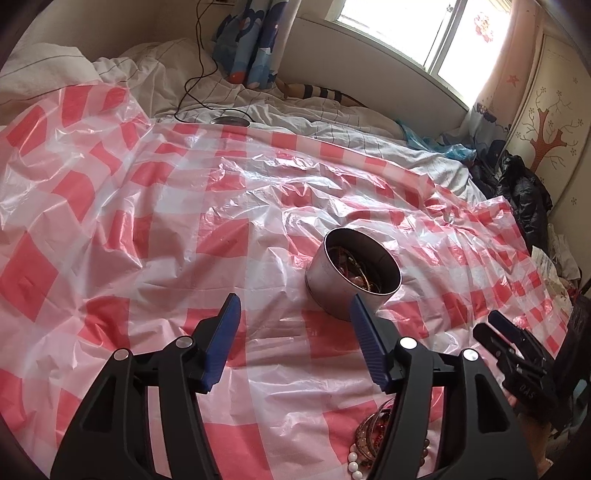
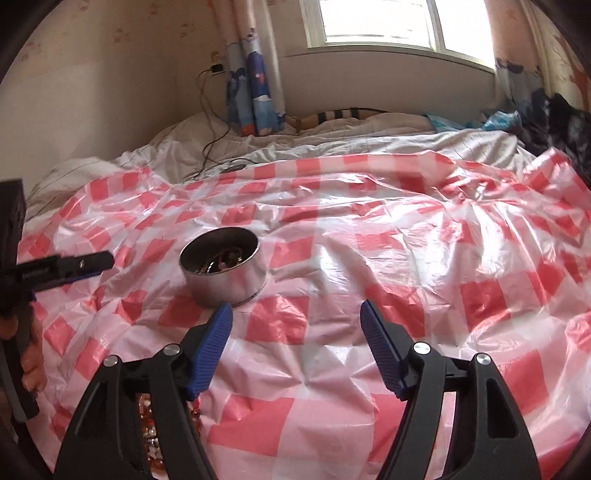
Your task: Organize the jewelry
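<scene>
I am holding the left gripper (image 1: 295, 304) with jaws apart and nothing between them, above the checked plastic sheet (image 1: 147, 229). Beneath its right arm, at the sheet's near edge, a heap of bracelets and beads (image 1: 369, 439) is lying. I am holding the right gripper (image 2: 295, 312) with jaws standing wide, also empty, over bare sheet. Just beyond both, toward the sheet's middle, the round metal tin (image 1: 347, 275) is sitting upright, lid off, with jewelry inside. Past the sheet's far edge, white bedding (image 1: 332, 125) is showing below the window (image 2: 388, 26).
</scene>
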Action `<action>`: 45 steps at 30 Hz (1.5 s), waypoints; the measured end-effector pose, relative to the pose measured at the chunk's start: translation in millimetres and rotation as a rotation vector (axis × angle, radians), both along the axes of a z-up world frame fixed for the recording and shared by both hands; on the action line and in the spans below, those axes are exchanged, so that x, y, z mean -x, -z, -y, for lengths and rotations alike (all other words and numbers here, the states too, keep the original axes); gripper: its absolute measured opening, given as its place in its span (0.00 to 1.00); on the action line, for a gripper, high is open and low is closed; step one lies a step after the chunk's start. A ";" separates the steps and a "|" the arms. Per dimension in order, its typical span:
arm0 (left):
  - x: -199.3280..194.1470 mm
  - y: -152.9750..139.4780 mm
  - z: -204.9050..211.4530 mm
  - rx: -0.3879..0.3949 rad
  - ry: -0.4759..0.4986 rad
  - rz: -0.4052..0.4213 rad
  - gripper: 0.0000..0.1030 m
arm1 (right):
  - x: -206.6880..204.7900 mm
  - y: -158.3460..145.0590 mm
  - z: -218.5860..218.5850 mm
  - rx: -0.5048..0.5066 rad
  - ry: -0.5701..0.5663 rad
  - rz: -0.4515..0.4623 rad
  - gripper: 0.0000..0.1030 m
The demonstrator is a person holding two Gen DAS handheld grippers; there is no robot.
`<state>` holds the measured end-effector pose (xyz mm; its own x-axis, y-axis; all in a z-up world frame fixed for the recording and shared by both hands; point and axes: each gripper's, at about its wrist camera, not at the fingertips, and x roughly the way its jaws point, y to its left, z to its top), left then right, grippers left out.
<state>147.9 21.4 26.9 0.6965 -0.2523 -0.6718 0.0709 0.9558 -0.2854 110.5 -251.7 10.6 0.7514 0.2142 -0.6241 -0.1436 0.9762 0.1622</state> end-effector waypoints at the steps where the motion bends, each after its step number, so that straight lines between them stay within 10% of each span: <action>1: 0.7 0.0 2.6 -0.013 0.004 0.001 0.59 | -0.9 1.0 1.5 0.009 0.018 0.021 0.67; 8: 1.7 -4.4 1.6 0.007 0.013 0.010 0.64 | -17.6 44.3 10.6 0.019 0.117 -0.107 0.67; 25: -0.7 -0.8 0.5 -0.003 0.015 -0.004 0.66 | -12.4 43.0 8.2 0.038 0.126 -0.090 0.69; 36: 12.8 9.2 10.3 -0.093 0.079 -0.024 0.66 | 36.8 17.4 -60.9 0.033 -0.304 -0.068 0.65; 45: 16.8 10.6 3.8 -0.097 0.071 -0.031 0.66 | 29.2 39.3 -67.4 0.013 -0.320 -0.164 0.42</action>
